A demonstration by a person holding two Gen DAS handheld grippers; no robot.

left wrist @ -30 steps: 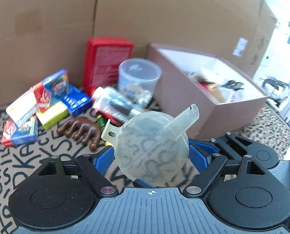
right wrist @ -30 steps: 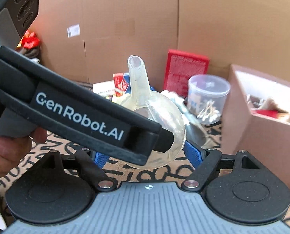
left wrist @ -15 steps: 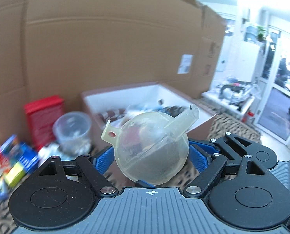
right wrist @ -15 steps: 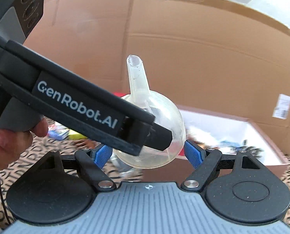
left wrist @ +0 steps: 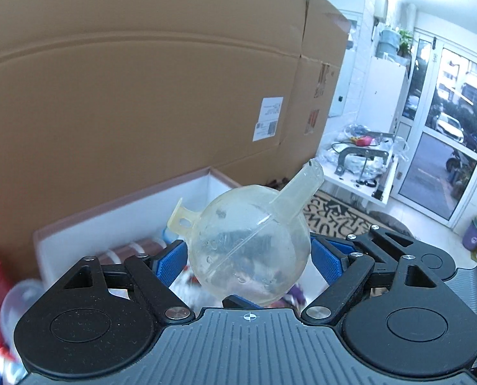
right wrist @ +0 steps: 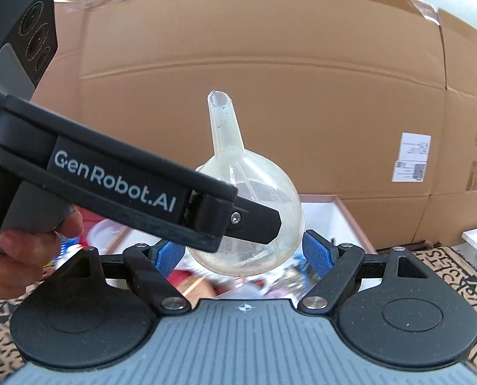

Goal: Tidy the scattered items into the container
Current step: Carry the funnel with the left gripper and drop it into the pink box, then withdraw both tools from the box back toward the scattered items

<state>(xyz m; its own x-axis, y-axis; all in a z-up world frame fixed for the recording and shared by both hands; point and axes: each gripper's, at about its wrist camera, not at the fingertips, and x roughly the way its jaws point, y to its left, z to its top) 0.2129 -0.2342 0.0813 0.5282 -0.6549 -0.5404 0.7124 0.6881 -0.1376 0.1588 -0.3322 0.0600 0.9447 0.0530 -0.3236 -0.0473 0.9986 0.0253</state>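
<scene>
Lettered matting (right wrist: 447, 272) covers the tabletop under both tools, with cardboard sheets walling the scene behind.

Nearest the lens, the left claw (left wrist: 248, 256) pinches a cloudy plastic funnel (left wrist: 238, 243) across its bowl, the blue pads (left wrist: 171, 258) meeting its two sides. In the right wrist view that same tool reaches in from the left, gripped by the person's left hand (right wrist: 29, 256), one black finger lying across the bowl. The funnel also sits between the pads of the right claw (right wrist: 243, 252), its edges right at them; I cannot tell whether they press on it or merely flank it.

The funnel's long axis runs up and away from the left claw, the spout (left wrist: 302, 183) tipped to the upper right and the wide mouth turned down toward the camera.

Below and just beyond the bowl lies the open box (left wrist: 116, 215), white inside and already holding blurred odds and ends. The funnel hangs over its near part, so the release probably needs only a short drop, mouth first.

Farthest back stands the cardboard wall (left wrist: 142, 96).
</scene>
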